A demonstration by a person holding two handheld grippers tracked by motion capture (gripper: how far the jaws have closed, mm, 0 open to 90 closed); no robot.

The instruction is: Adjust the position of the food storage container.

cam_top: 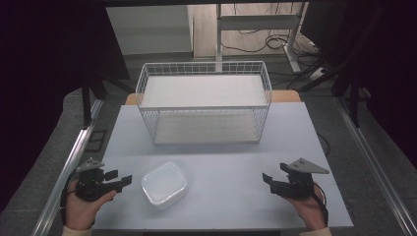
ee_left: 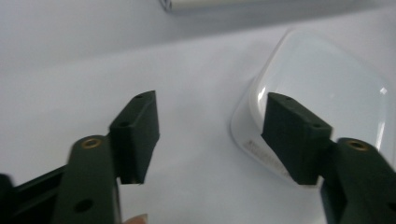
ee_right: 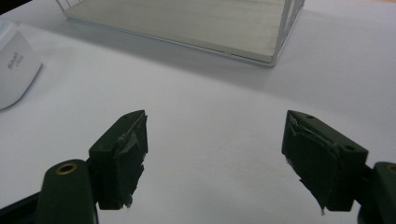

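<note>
A white lidded plastic container (cam_top: pixel 165 184) lies on the pale table (cam_top: pixel 221 157) near its front, left of the middle. My left gripper (cam_top: pixel 119 180) is just left of it, open, jaws pointing right toward it with a small gap. In the left gripper view the container (ee_left: pixel 322 88) lies ahead on the right, past the right jaw, and my left gripper (ee_left: pixel 210 135) has nothing between its jaws. My right gripper (cam_top: pixel 275 177) is held at the front right, open and empty, jaws pointing left. In the right gripper view my right gripper (ee_right: pixel 215 158) is over bare table, the container's edge (ee_right: pixel 14 70) at far left.
A white wire basket (cam_top: pixel 204 101) with a pale floor stands at the back middle of the table; its near corner (ee_right: pixel 275 51) is ahead in the right gripper view. Black frame legs and cables lie beyond the table. A person's hands hold both grippers at the front edge.
</note>
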